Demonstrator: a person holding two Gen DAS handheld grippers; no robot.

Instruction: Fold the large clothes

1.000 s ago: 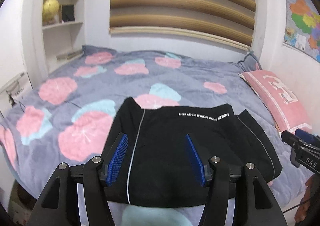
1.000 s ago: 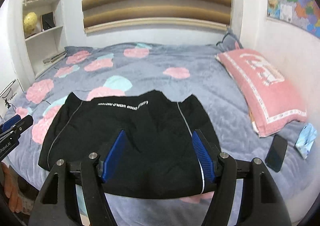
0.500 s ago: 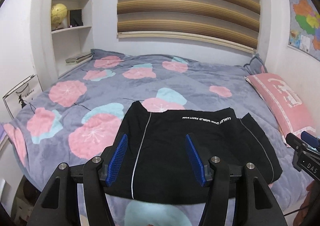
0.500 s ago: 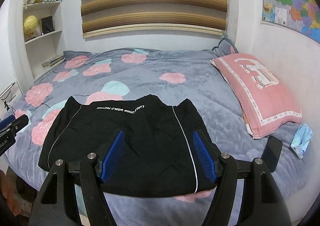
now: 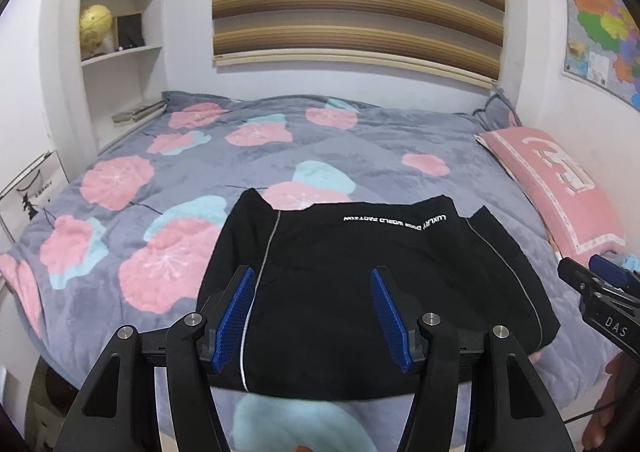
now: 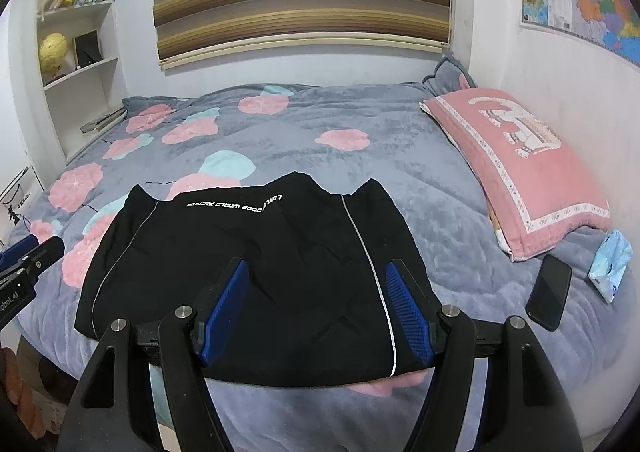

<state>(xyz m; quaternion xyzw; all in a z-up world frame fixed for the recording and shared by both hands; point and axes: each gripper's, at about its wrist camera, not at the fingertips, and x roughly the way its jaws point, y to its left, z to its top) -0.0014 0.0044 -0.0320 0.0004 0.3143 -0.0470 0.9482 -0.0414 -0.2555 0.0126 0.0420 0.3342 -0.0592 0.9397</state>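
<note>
Here the black garment (image 5: 372, 284) lies folded flat on the bed (image 5: 360, 140), close to its near edge and roughly midway along it, white lettering toward the far side and thin white piping down each flank. The left tongs (image 5: 314, 312) hang above its near-left part, spread wide with nothing between the blue pads. The right tongs (image 6: 318, 312) hang above its near-right part, likewise spread and empty. A pink pillow (image 6: 516, 164) rests along the bed's right edge, a dark phone (image 6: 549, 292) just beside its near end.
</note>
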